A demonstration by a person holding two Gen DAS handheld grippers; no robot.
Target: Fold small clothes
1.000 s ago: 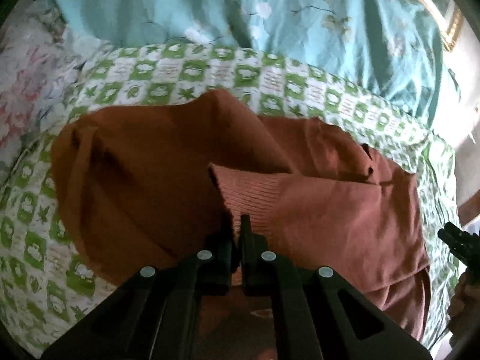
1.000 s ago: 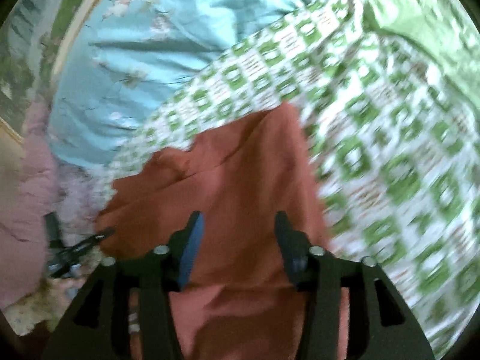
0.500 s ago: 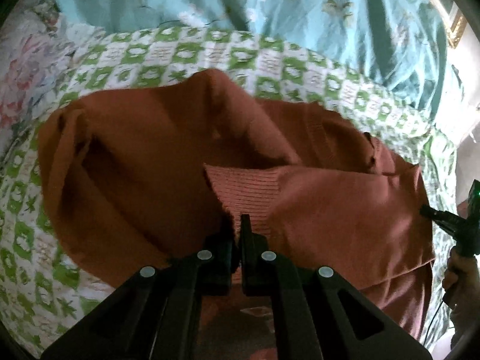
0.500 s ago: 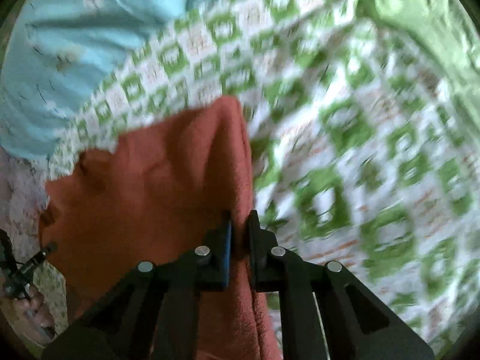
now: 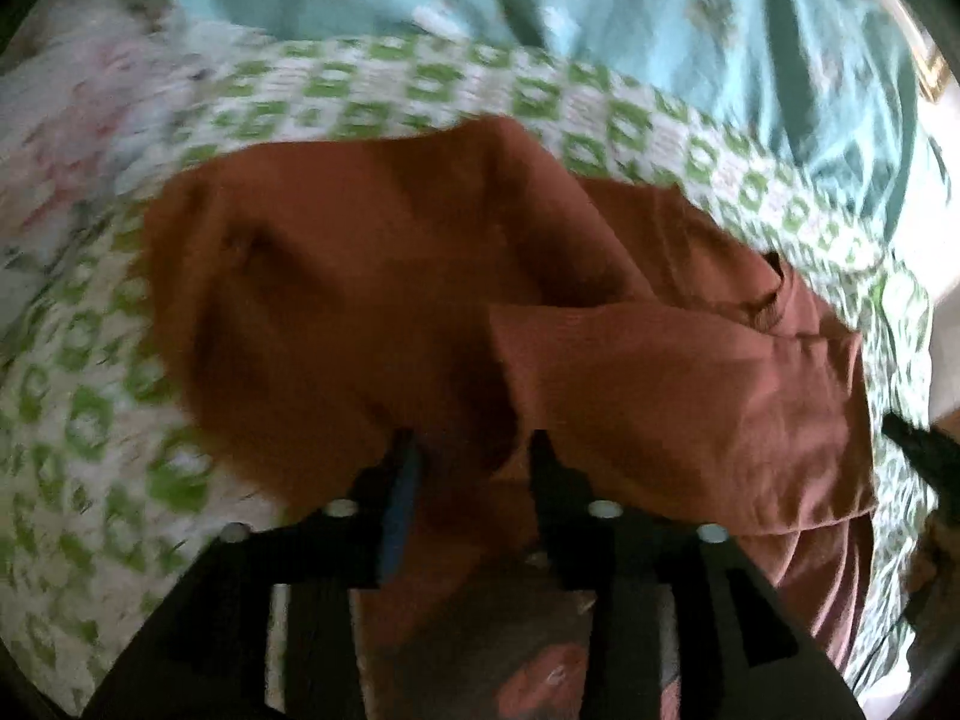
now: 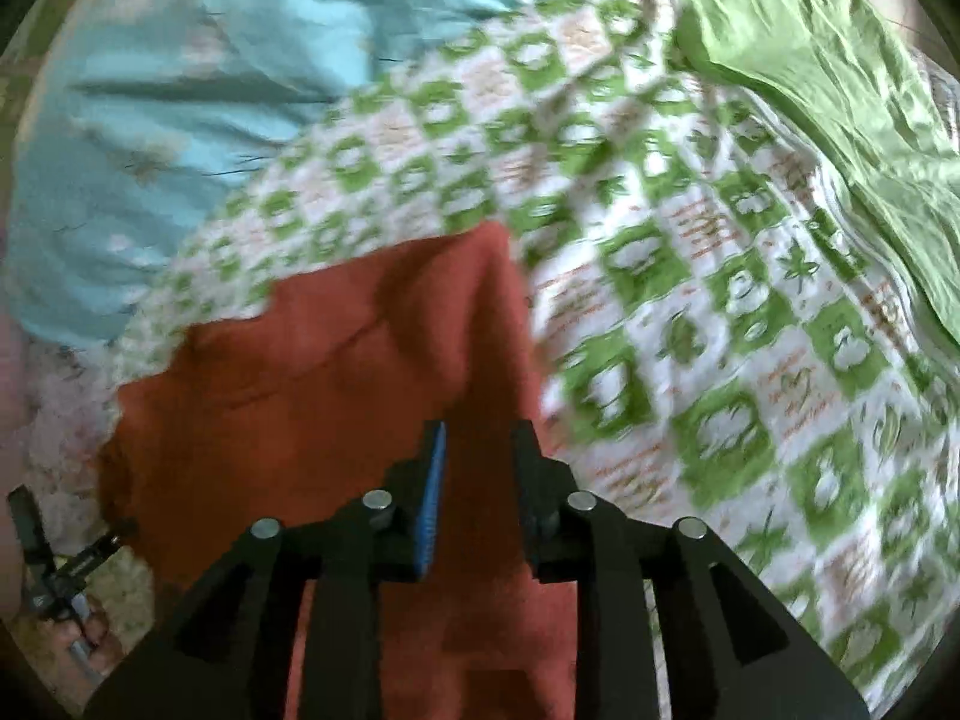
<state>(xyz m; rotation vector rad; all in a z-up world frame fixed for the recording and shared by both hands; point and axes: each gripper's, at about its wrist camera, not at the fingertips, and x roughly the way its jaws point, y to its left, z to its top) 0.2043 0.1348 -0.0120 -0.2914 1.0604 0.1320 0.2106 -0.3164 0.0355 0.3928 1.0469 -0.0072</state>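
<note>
We see the rust-brown garment (image 5: 372, 276) lying partly folded on the green checked sheet (image 5: 78, 420) of the bed, near its turquoise blanket (image 5: 660, 30); our left gripper (image 5: 474, 450) has just been opening, jaws apart over the cloth; our right gripper (image 6: 480, 438) has also just been opening, gripping nothing, the garment's edge between its jaws.

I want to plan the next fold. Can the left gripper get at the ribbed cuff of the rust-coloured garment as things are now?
Probably yes. The left gripper, whose jaws have just been opening, hangs right before the ribbed cuff of the rust-coloured garment, and nothing lies between them.
</note>
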